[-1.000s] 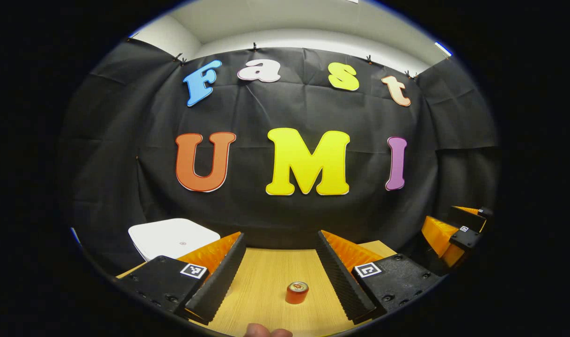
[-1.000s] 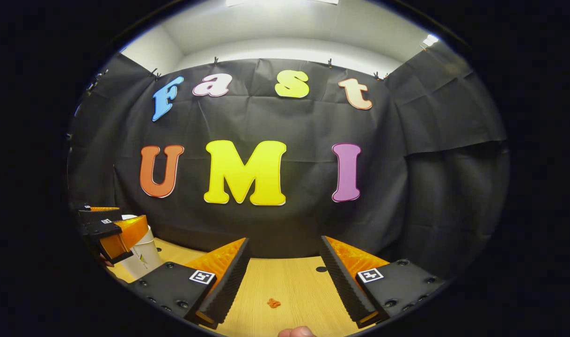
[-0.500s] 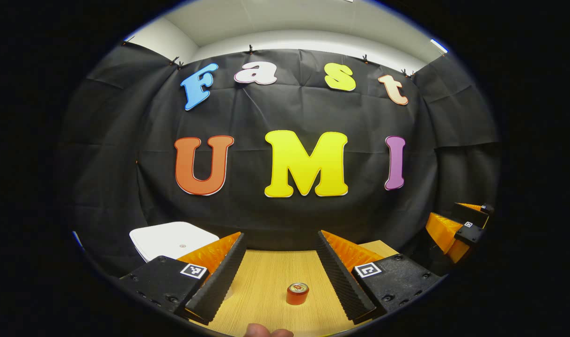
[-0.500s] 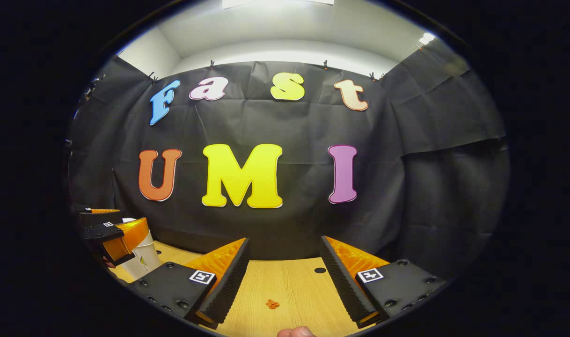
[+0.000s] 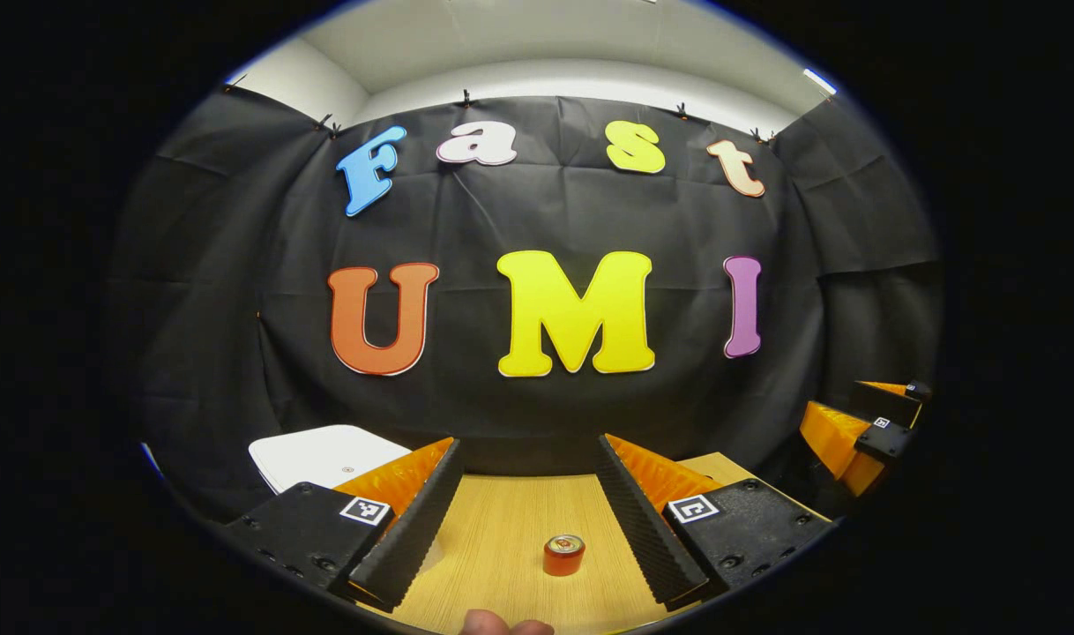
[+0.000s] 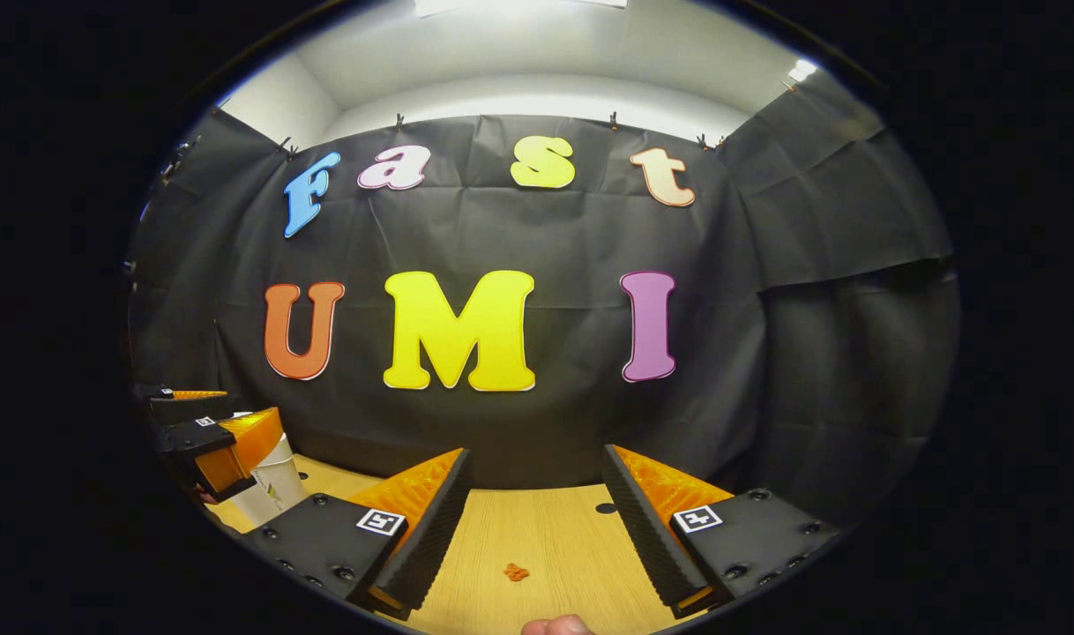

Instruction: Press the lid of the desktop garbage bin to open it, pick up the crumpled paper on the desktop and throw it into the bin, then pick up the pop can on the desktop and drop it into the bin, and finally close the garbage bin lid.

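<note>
Two grippers: both mine, both spread wide with nothing between the fingers, held above the desk (image 5: 502, 520).
Left gripper (image 5: 528, 520): looks straight ahead; the bin (image 5: 325, 451) sits ahead and to its left, white lid flat and closed, partly behind my left finger.
Can (image 5: 563, 555): upright on the desk, dead ahead in the left gripper's gap, a little toward its right finger, touching neither.
Right gripper (image 6: 533, 520): the paper (image 6: 516, 572), a small orange crumple, lies on the desk ahead in its gap.
Bin from the right: far to the left (image 6: 268, 481), behind my other gripper.
Key relation: the lid comes first, I judge, and my left gripper is nearer, so it must swing left and down.
</note>
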Demonstrator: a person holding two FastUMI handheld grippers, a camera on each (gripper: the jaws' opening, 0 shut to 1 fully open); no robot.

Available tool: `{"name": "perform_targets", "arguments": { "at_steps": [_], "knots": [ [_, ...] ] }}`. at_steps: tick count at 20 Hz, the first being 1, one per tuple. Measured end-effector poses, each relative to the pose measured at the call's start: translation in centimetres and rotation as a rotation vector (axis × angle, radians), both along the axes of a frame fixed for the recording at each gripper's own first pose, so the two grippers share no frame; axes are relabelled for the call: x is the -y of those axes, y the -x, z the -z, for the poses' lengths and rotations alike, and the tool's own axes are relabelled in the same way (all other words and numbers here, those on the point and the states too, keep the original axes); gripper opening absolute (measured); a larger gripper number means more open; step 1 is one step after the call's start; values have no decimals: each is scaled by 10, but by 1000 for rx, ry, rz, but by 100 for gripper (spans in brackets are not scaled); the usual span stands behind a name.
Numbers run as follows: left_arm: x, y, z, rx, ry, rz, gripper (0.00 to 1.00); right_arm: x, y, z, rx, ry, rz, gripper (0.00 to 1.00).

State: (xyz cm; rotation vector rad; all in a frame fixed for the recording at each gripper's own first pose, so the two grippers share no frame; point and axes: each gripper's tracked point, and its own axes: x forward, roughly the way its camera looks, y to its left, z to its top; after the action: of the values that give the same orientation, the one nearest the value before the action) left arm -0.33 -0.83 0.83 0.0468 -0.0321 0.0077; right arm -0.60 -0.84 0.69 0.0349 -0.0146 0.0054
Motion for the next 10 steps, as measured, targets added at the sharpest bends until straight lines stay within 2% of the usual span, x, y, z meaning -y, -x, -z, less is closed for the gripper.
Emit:
{"name": "perform_targets", "arguments": {
  "at_steps": [10],
  "knots": [
    [-4,-8,-5,22,2,-50,98,8,-10,-1,9,-11,-14,94]
  ]
}}
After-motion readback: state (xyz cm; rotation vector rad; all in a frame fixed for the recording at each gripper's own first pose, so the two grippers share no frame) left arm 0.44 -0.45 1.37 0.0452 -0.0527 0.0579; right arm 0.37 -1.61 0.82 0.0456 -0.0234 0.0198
